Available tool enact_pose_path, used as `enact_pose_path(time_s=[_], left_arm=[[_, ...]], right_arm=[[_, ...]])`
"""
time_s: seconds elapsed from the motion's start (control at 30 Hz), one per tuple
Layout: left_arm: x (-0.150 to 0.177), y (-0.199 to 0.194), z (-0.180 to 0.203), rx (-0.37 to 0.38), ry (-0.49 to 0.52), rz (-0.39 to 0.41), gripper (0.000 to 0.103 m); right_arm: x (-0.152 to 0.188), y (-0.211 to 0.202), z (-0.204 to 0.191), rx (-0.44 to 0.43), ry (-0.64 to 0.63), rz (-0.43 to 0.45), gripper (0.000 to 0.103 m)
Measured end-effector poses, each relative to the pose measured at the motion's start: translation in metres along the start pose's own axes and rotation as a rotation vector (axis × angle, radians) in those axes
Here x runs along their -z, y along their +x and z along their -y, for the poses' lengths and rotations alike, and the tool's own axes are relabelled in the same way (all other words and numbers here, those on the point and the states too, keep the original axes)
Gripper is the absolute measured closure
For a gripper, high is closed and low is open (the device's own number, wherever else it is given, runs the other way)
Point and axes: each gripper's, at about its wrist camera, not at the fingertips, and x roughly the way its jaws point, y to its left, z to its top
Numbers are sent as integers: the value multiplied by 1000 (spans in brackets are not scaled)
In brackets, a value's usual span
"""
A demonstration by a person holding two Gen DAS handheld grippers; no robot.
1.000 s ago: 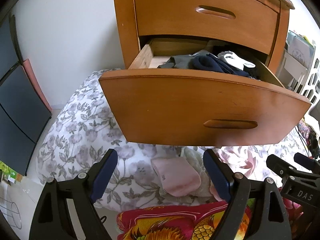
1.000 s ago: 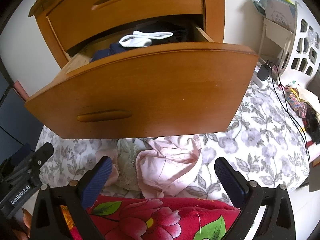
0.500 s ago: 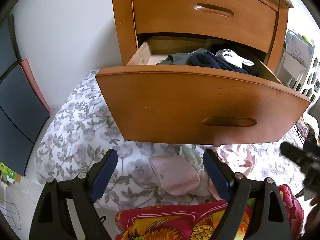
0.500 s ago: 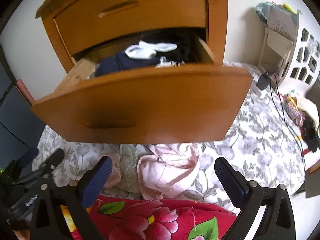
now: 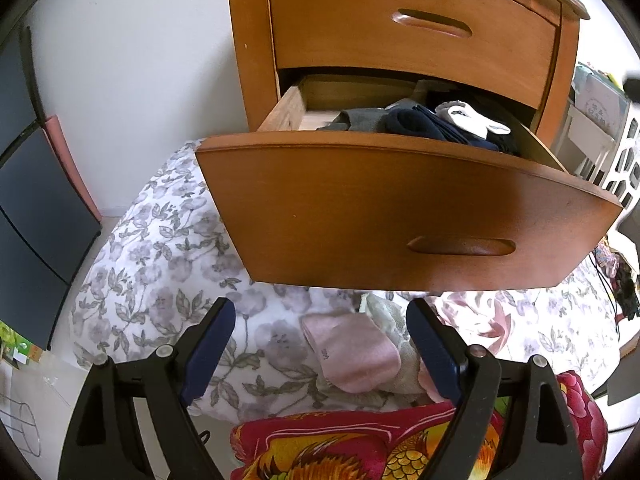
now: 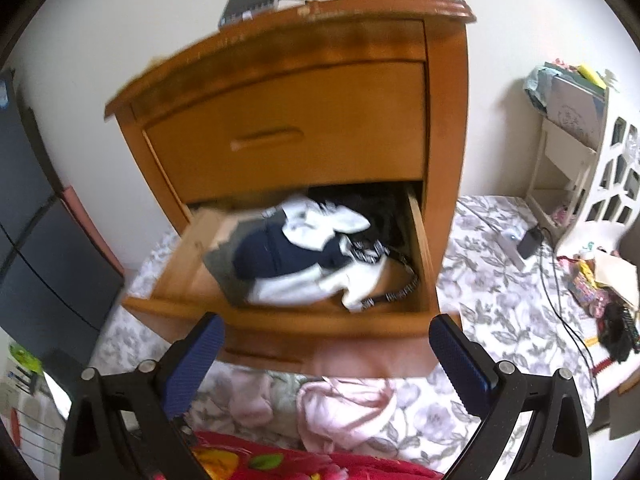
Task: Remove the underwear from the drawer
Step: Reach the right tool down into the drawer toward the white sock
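**Two tongs wide and empty, underwear in the open drawer**

Several garments lie heaped in the drawer [image 6: 280, 312], which stands pulled out of the lower slot of a wooden nightstand [image 6: 304, 80]. The underwear [image 6: 288, 256] is a dark navy piece in the middle of the heap, with a white piece [image 6: 320, 220] on top of it toward the back and another white one [image 6: 316, 284] under it toward the drawer's front edge. A grey piece [image 5: 364, 118] lies at the left side, and a black-and-white patterned band [image 6: 384, 296] trails along the right wall. Which pieces beyond these are underwear I cannot tell; the right view is blurred.

The upper drawer [image 5: 412, 28] is closed.

The right tongs [image 6: 326, 346] hang above the drawer's front edge, jaws wide, nothing between them. The left tongs [image 5: 320, 334] sit lower, in front of the drawer face, jaws also wide and empty.

Below the drawer is a bed with a floral sheet [image 5: 160, 264]; pink clothes [image 5: 352, 356] lie on it, and a red blanket [image 5: 360, 444] covers its near edge.
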Motion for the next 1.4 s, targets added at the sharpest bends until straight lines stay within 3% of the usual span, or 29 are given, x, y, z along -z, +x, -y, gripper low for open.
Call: enact_pose_path(time_s=[0.1, 0.23, 0.43, 0.73, 0.97, 1.4], left_arm=[[0, 0, 0, 6, -1, -2, 15], [0, 1, -1, 15, -3, -4, 15], [0, 2, -7, 21, -37, -6, 15], [-1, 4, -7, 36, -41, -15, 15], [-1, 0, -7, 32, -38, 10, 15], [-2, 5, -6, 78, -30, -8, 15]], right_arm=[[-21, 0, -2, -41, 7, -13, 0], [-45, 4, -10, -28, -25, -14, 0], [-68, 27, -23, -130, -77, -90, 0], [-79, 86, -33, 6, -144, -209, 0], [-85, 133, -36, 52, -160, -300, 7], [-96, 194, -49, 133, -213, -381, 20]])
